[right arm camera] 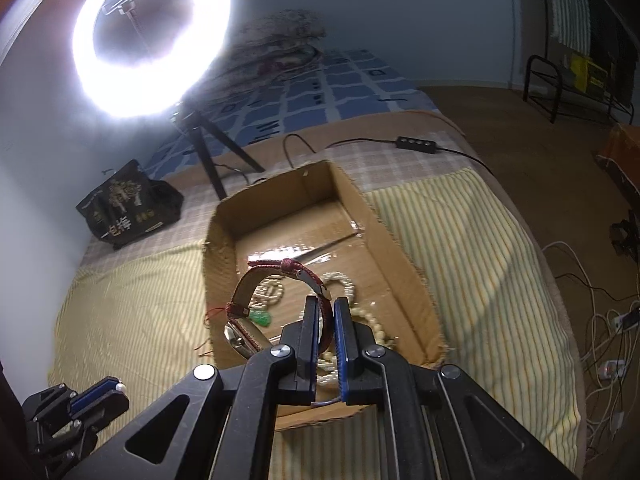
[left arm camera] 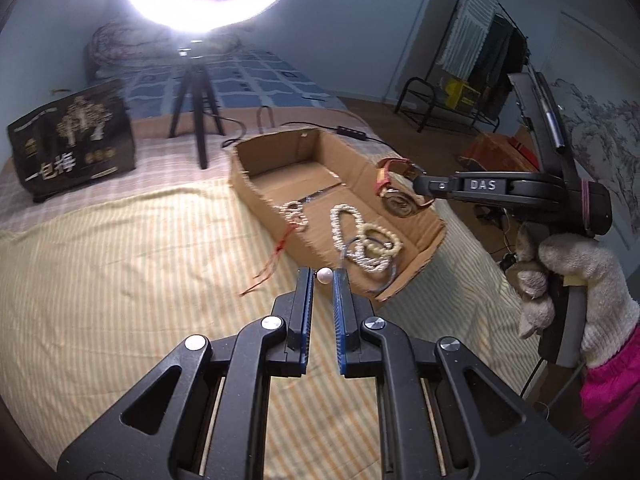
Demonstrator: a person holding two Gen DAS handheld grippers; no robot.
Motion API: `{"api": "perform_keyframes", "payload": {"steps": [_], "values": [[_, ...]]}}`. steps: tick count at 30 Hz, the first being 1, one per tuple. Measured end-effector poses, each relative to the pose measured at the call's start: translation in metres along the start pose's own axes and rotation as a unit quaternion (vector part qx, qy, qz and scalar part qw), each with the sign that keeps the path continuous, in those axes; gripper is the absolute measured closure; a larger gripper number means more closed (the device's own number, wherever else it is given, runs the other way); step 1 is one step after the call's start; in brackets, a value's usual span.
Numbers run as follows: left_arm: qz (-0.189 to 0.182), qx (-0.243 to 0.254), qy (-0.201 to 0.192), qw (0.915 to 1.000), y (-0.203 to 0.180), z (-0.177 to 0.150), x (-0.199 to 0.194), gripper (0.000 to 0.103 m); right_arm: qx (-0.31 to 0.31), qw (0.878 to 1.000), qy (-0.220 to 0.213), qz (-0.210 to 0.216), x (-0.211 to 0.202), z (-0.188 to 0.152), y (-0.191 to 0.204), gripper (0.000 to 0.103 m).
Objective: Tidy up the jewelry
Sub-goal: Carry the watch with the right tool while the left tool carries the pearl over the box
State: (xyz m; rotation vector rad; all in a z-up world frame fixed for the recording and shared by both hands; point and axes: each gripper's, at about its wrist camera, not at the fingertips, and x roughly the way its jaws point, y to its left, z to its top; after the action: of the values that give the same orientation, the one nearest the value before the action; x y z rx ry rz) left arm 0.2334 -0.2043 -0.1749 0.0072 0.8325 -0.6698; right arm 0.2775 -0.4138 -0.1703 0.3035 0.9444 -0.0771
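Currently the right tool (right arm camera: 326, 304) is clamped on the strap of a red leather wristwatch with a metal case (right arm camera: 244, 332), hanging above the open brown cardboard box (right arm camera: 404, 264) on the striped bed cover (right arm camera: 480, 240). Directly below lie white bead necklaces (left arm camera: 360, 240) (heaped at the box's near end). The left tool (left arm camera: 323, 276), nearly closed, pinches a small white pearl (left arm camera: 324, 276) just short of the box's near rim, angled downward.
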Motion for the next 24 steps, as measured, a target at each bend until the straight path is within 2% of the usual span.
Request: {"api": "perform_keyframes", "payload": {"steps": [9, 24], "values": [[-0.010, 0.019, 0.005, 0.9998, -0.027, 0.009, 0.029, 0.095, 0.025, 1.000, 0.006, -0.008, 0.012, 0.001, -0.022, 0.098], [-0.005, 0.036, 0.005, 0.9993, -0.041, 0.022, 0.058, 0.095, 0.071, 0.997, 0.017, -0.007, 0.036, 0.005, -0.046, 0.098]]}}
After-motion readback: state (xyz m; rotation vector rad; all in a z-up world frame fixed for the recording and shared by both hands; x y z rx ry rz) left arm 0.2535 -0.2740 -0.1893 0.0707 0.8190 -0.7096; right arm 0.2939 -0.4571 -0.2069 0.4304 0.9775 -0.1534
